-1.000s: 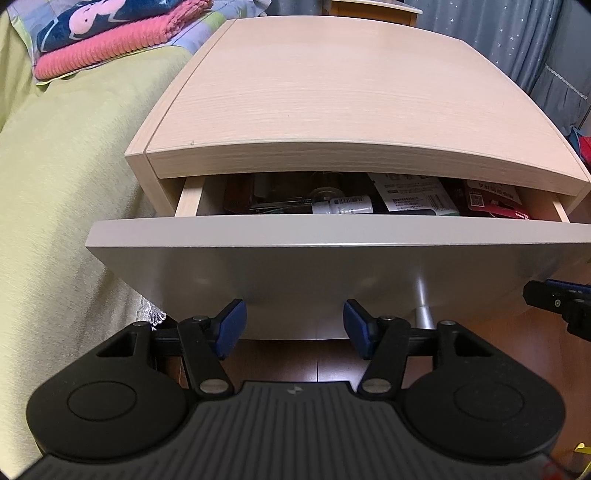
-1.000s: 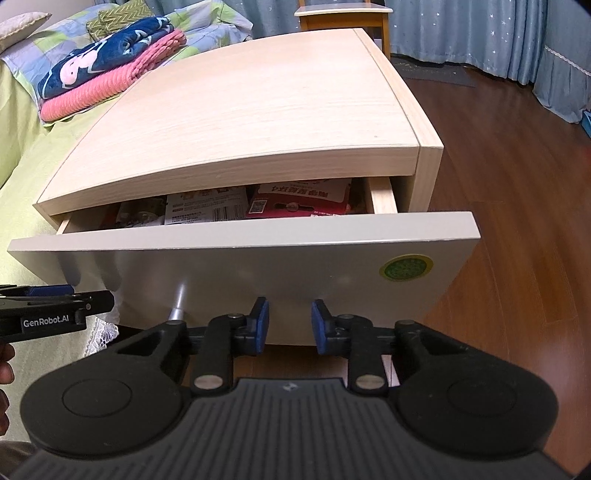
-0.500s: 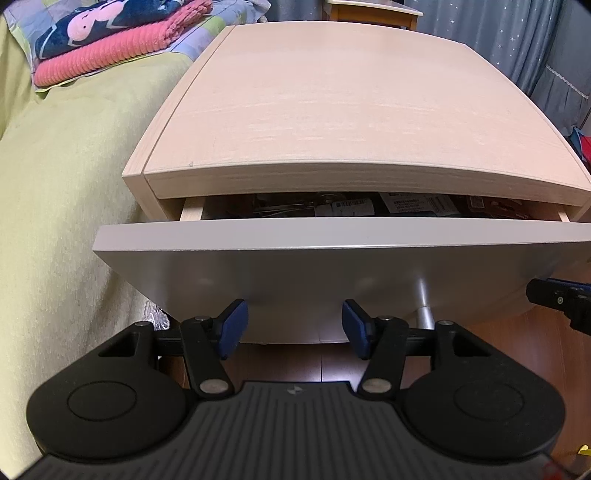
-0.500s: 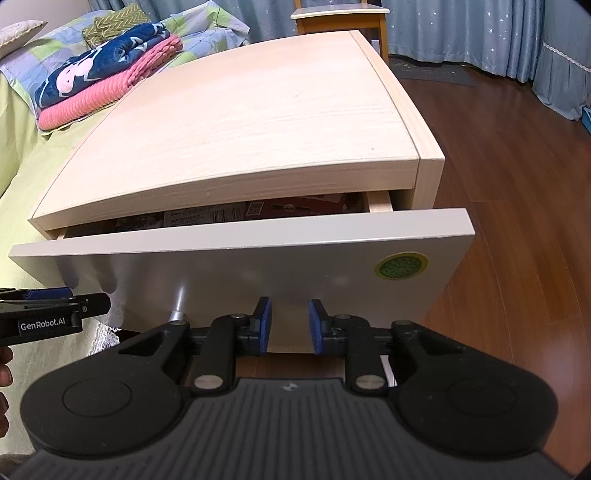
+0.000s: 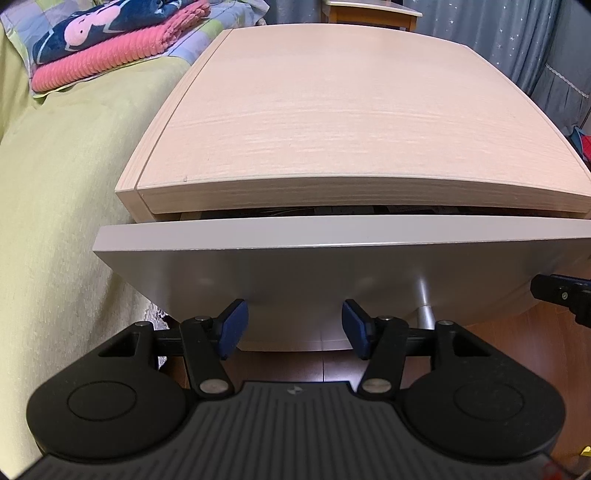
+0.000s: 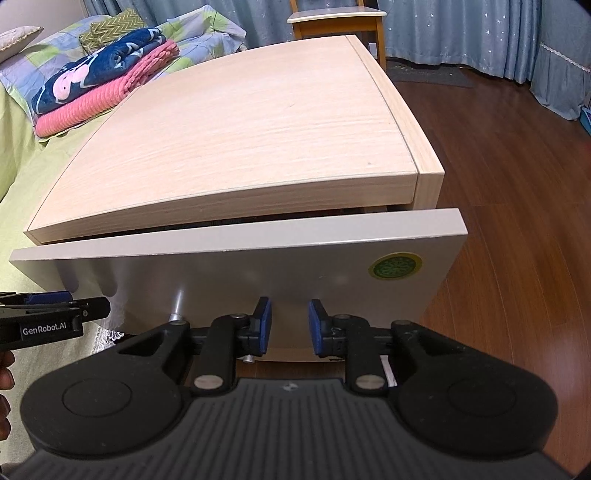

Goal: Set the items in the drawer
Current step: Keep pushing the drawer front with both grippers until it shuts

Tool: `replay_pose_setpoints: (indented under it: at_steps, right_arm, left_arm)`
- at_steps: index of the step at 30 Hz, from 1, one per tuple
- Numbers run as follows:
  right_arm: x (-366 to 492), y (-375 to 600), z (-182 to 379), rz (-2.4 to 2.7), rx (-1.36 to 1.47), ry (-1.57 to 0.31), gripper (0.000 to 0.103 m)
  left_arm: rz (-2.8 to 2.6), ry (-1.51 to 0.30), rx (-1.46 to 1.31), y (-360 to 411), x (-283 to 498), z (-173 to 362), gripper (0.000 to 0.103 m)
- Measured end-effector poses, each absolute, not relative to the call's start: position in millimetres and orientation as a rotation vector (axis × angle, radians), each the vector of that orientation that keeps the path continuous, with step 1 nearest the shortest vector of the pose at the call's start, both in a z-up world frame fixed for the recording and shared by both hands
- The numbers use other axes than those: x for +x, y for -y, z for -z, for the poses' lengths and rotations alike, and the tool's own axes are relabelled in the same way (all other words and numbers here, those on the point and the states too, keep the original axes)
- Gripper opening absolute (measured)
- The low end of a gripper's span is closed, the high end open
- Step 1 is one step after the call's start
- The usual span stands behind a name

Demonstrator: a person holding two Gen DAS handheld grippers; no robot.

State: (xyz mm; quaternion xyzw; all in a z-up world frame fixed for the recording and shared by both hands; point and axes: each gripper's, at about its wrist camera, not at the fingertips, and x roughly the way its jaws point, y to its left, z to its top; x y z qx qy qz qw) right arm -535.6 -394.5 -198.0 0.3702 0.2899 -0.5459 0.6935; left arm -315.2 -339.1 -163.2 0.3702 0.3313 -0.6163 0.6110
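The grey drawer front (image 5: 332, 266) of the light wood nightstand (image 5: 351, 110) stands out only a narrow slit, through which the items inside (image 5: 288, 211) barely show. My left gripper (image 5: 293, 317) is open, its blue pads at the lower edge of the drawer front and nothing between them. My right gripper (image 6: 290, 321) is open with a narrower gap, empty, low against the same drawer front (image 6: 240, 269). Between the two grippers hangs a metal handle (image 6: 177, 302). Each gripper shows at the edge of the other's view.
A bed with a green cover (image 5: 55, 184) lies left of the nightstand, with folded pink and navy blankets (image 6: 103, 85) on it. A wooden chair (image 6: 336, 18) and blue curtains (image 6: 480, 29) stand behind. Wood floor (image 6: 517, 221) spreads to the right. A hand (image 6: 5, 373) holds the left gripper.
The drawer has slid inward: the wide opening showing packets and a bottle one second ago has shrunk to a thin slit. Both grippers have followed the drawer front forward.
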Motion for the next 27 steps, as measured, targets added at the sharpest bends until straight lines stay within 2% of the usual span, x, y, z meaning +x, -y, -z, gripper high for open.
replay_pose_setpoints:
  at_steps: [27]
  right_arm:
    - [-542, 401, 198, 1.232, 0.83, -0.627, 0.02]
  left_arm:
    - [1.405, -0.752, 0.85, 354, -318, 172, 0.059]
